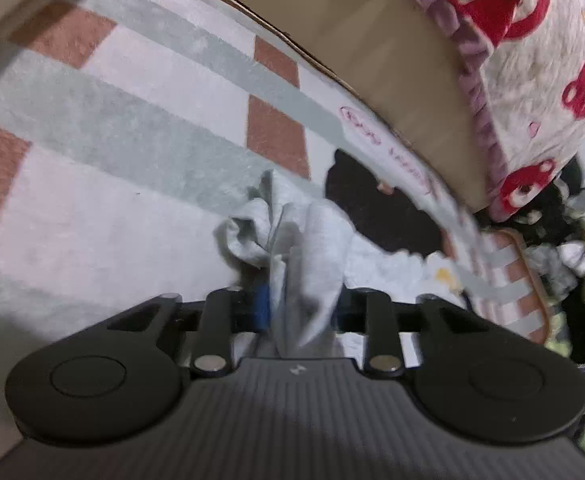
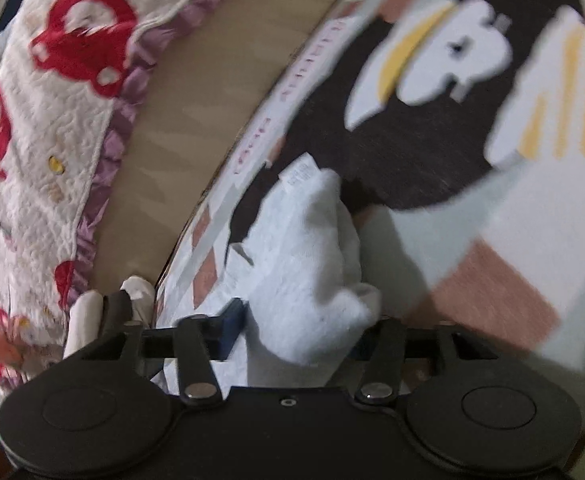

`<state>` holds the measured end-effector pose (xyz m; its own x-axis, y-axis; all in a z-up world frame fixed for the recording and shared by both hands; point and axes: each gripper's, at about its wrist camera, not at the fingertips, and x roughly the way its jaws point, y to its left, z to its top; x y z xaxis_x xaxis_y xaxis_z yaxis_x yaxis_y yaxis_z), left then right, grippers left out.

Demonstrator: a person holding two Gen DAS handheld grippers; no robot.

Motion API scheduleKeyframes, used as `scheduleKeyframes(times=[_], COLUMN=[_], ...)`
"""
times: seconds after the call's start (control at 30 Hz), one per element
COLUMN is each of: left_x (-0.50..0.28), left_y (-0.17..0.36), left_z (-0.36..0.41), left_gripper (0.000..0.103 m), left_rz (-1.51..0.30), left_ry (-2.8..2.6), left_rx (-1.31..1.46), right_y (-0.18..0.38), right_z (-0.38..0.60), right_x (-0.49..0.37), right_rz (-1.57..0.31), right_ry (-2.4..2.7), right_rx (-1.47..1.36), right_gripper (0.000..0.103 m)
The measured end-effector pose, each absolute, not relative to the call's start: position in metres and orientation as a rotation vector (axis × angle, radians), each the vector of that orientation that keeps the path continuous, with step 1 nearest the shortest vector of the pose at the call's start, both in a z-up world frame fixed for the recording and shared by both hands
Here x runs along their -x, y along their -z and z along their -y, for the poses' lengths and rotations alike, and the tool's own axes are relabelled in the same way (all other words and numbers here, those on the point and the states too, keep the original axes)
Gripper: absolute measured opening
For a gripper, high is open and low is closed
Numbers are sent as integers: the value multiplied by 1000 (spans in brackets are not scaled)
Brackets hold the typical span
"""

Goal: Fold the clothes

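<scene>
1. left claw point(image 1: 298, 304) grips a bunched grey garment point(image 1: 292, 236) above the checked rug point(image 1: 92, 160).
2. right claw point(image 2: 296, 328) clamps white cloth point(image 2: 308, 252) near the rug's edge, beside a wooden bed frame point(image 2: 196, 120).

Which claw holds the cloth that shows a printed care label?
The right claw: its white cloth shows a printed label at its top. The left claw holds grey cloth with no visible label.

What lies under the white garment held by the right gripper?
Under the white garment lies the patterned rug: a dark cartoon figure and pink checks show around it. The part directly beneath, and the right gripper fingertips, are covered.
</scene>
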<state>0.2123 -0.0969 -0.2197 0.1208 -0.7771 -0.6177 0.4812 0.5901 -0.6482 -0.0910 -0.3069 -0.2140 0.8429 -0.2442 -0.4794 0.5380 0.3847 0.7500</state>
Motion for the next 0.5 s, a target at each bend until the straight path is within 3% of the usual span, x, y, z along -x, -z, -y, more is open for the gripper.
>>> scheduleKeyframes(times=[0.2,0.3,0.4,0.5], left_x=[-201,-196,-190,-185], left_y=[219,218,218,217], left_z=[108,113,119,124], left_gripper=[22,28,42,44], left_rz=[-1079,-1062,-1046,-1029], left_ry=[929,922,916,909], left_rx=[271,246,221,196], right_y=[163,183,207,227], right_z=[304,317,330,340], right_x=[70,81,94,104], right_rz=[-321,-304,-280,-248], right_ry=[489,513,530,537], right_rx=[-624,-802,-1013,-1187], right_gripper=[33,40,51,56])
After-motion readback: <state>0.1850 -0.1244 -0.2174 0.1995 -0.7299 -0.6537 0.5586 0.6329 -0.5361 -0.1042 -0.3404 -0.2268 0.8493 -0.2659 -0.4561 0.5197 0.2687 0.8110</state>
